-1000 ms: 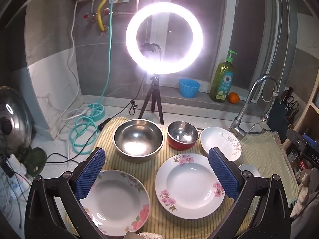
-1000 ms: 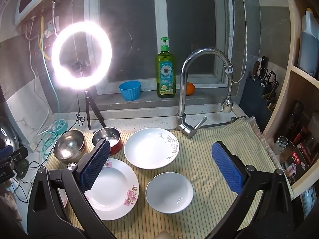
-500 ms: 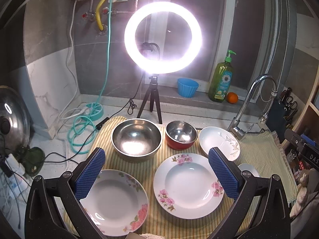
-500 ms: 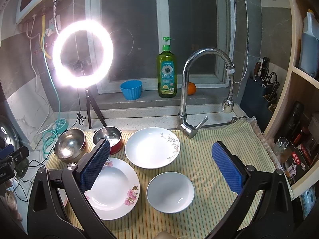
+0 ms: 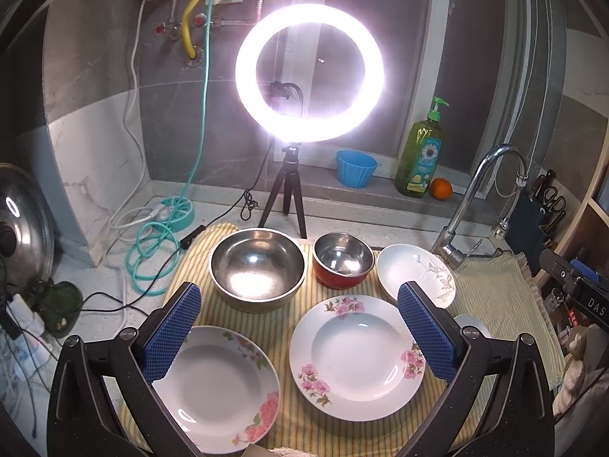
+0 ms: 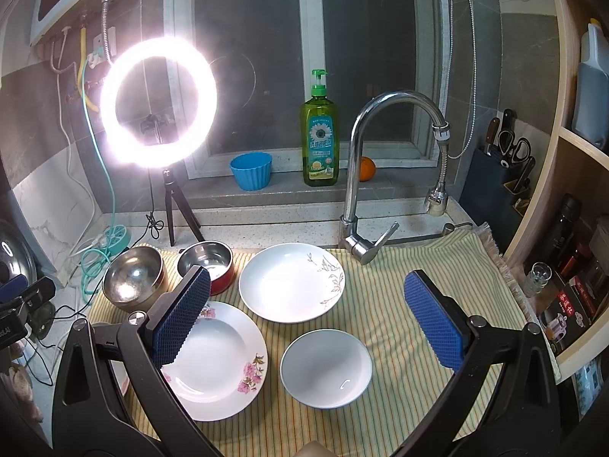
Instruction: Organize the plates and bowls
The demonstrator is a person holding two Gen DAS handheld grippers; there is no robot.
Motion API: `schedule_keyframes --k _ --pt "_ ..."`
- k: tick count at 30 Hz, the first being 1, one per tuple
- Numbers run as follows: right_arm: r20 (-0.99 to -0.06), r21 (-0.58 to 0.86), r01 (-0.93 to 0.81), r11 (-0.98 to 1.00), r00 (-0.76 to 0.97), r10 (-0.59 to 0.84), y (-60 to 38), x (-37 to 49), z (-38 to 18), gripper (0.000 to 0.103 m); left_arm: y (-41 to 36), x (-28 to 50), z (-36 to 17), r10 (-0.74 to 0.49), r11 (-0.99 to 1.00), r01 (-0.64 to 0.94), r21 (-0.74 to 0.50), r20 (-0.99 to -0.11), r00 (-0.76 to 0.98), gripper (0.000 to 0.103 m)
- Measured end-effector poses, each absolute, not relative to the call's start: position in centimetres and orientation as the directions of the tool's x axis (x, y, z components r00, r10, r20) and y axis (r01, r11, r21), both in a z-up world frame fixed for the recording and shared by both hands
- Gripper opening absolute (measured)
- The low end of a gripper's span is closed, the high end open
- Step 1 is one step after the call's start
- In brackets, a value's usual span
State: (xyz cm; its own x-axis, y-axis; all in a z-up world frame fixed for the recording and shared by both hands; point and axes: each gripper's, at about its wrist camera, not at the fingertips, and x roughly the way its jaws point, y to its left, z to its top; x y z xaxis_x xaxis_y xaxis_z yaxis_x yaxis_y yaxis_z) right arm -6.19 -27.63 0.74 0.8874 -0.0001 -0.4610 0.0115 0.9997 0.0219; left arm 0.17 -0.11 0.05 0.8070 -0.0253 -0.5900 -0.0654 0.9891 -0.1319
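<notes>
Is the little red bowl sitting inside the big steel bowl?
No, the red bowl stands on the striped cloth beside the big steel bowl, each empty and on its own.

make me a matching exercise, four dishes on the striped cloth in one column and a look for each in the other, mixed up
Things:
1. large bowl
2. small bowl
3. plate by the faucet
4. small dish

Looks:
A. plain white
B. red outside, steel inside
C. white with a grey leaf sprig
D. bare steel all over

Pairs: 1-D, 2-B, 3-C, 4-A
</notes>
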Motion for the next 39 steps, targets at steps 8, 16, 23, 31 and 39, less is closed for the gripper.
schedule_keyframes --k 8,16,23,31,39 --pt "-0.462 0.022 0.011 1.0 0.887 0.001 -27.67 -6.2 0.72 0.103 -0.14 0.15 0.1 -0.026 0.989 -0.065 -0.133 -0.591 0.806 0.102" --pt "-0.464 0.023 0.012 1.0 0.886 0.0 -27.7 -6.23 0.64 0.103 -0.15 0.2 0.13 -0.026 0.989 -0.066 -0.134 -0.591 0.806 0.102" --pt "-0.465 0.023 0.012 1.0 0.885 0.0 -27.85 -6.16 0.43 0.103 -0.34 0.34 0.04 -0.029 0.989 -0.063 -0.134 -0.594 0.804 0.102" --pt "-0.466 0.022 0.011 1.0 0.885 0.0 -27.56 -6.12 0.45 0.103 -0.33 0.27 -0.03 -0.029 0.989 -0.063 -0.134 -0.592 0.805 0.102" --pt "-0.469 0.022 0.011 1.0 0.883 0.001 -27.7 -5.91 0.74 0.103 -0.47 0.25 -0.3 -0.03 0.988 -0.065 -0.139 -0.593 0.804 0.102"
